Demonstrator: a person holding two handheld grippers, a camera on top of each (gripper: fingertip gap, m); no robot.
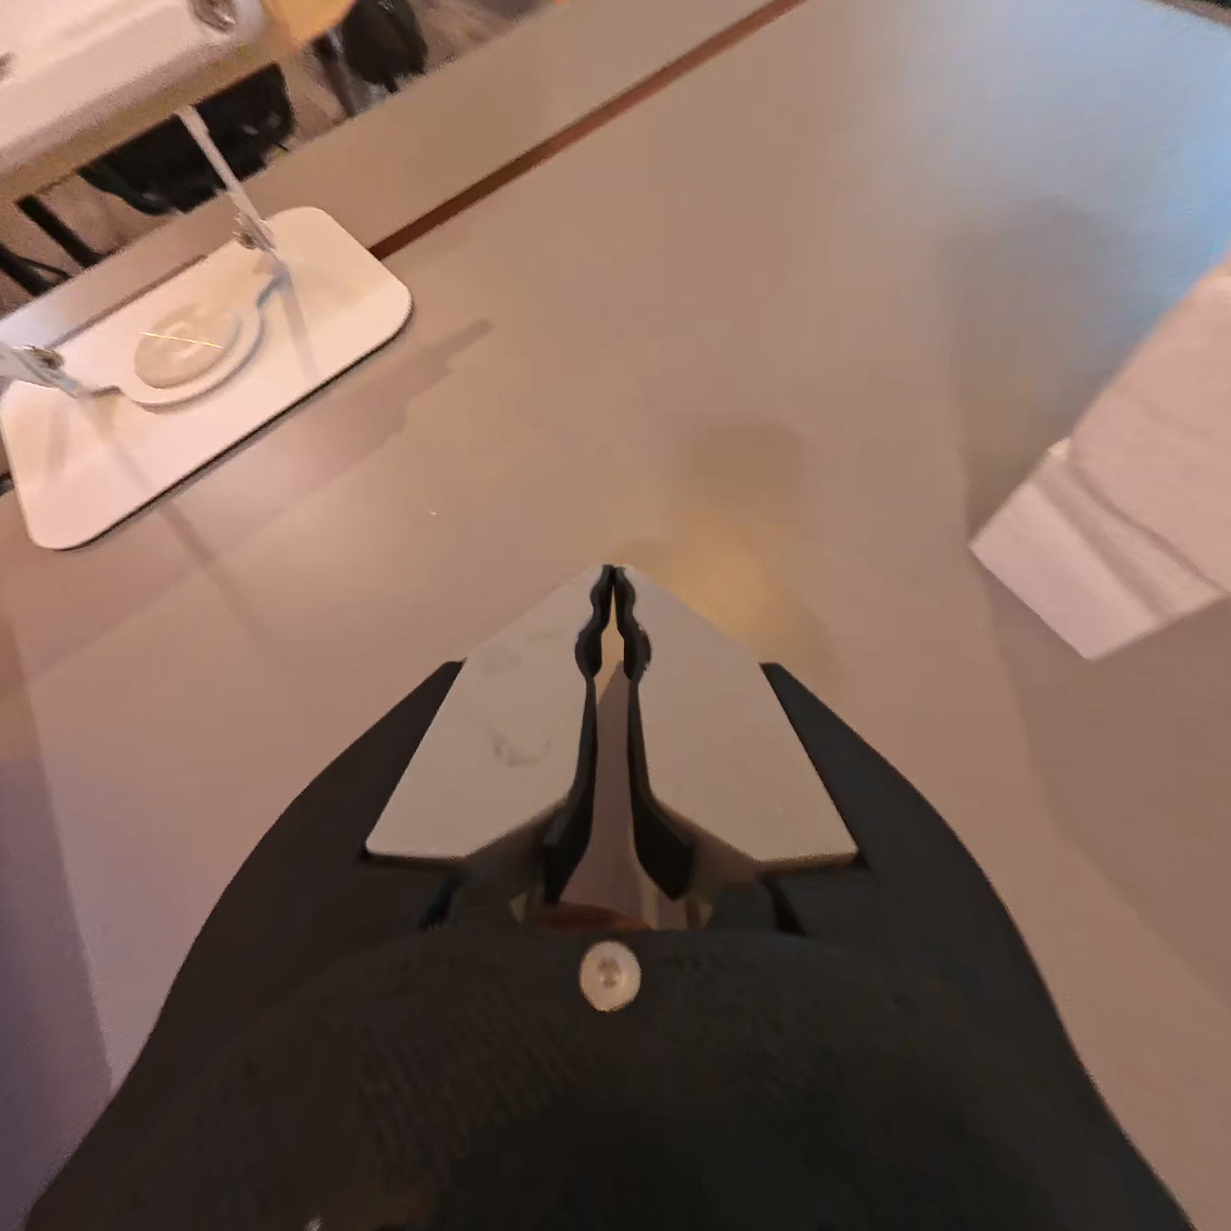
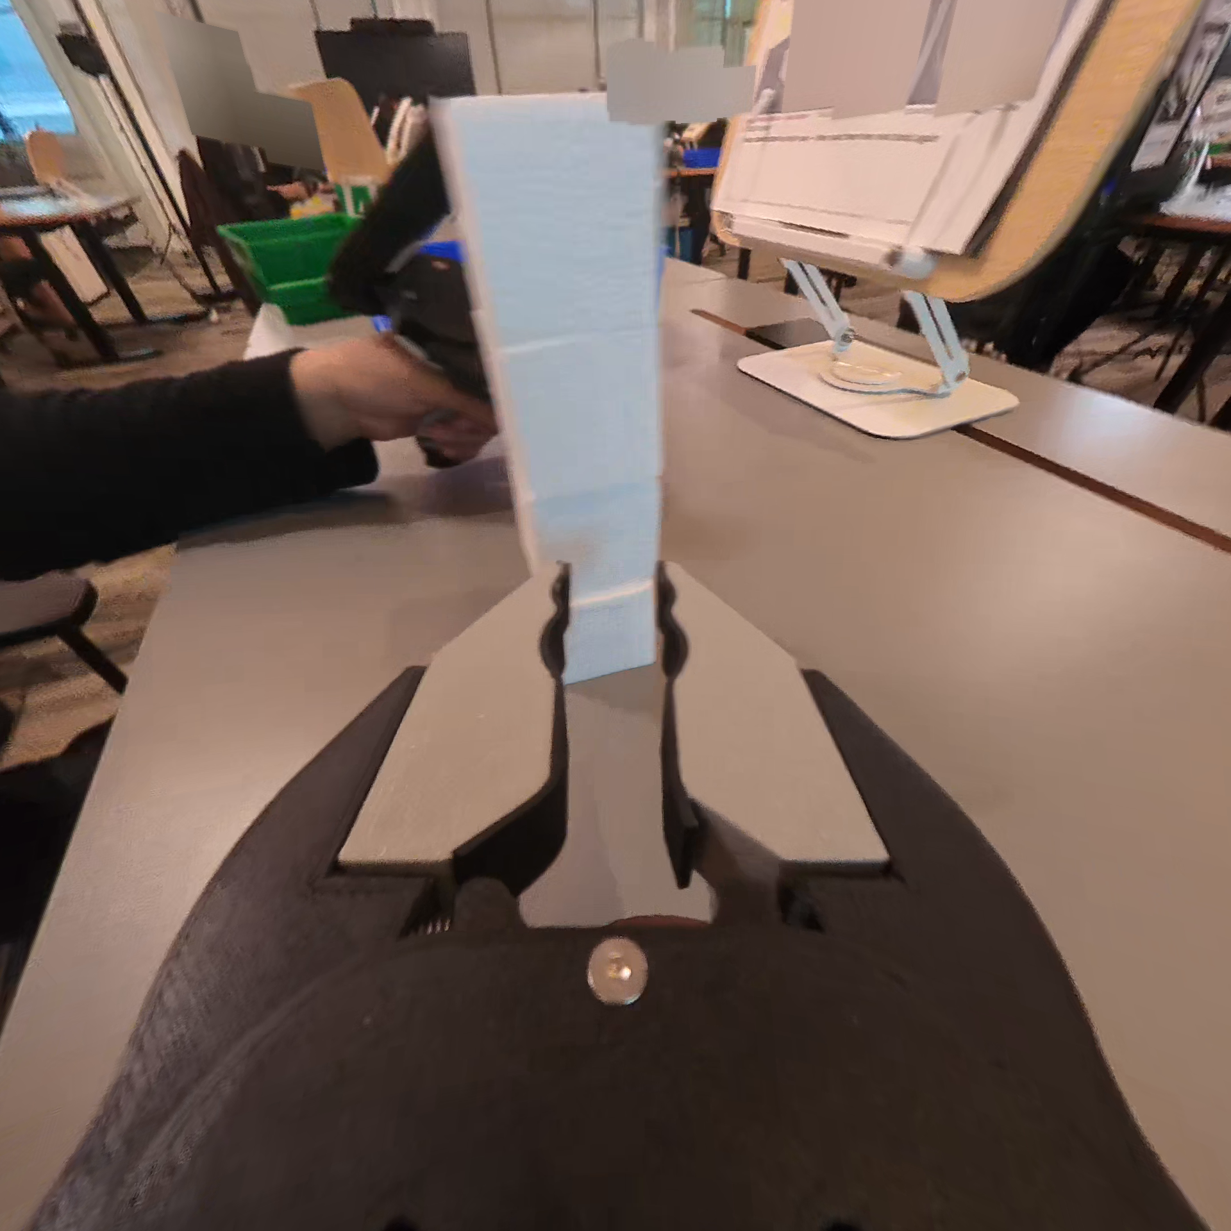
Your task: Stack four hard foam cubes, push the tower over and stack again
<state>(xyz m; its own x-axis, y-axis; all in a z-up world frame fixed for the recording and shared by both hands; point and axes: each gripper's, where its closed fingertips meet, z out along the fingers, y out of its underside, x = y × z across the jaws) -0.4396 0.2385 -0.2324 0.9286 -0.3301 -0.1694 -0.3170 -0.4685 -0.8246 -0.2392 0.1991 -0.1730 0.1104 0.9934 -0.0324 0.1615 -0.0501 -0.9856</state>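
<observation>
A tower of several white foam cubes (image 2: 566, 300) stands on the grey table (image 2: 932, 666) straight ahead in the right wrist view. My right gripper (image 2: 613, 566) is low at its base, jaws narrowed. The bottom cube (image 2: 609, 633) shows between the fingers. The left finger (image 2: 558, 599) covers its left edge, and a thin strip of table shows beside the right pad, so nothing is gripped. My left gripper (image 1: 613, 571) is shut on nothing above the table, with the tower (image 1: 1099, 519) at its right. Its black body (image 2: 400, 220) shows behind the tower's upper left, tips hidden.
A white stand base (image 1: 200, 373) sits at the left in the left wrist view and at the back right in the right wrist view (image 2: 879, 393), carrying a tilted board (image 2: 932, 133). A hand and dark sleeve (image 2: 373, 400) reach in from the left. Green bins (image 2: 286, 260) stand beyond the table. About 20 cm separates my left fingertips from my right.
</observation>
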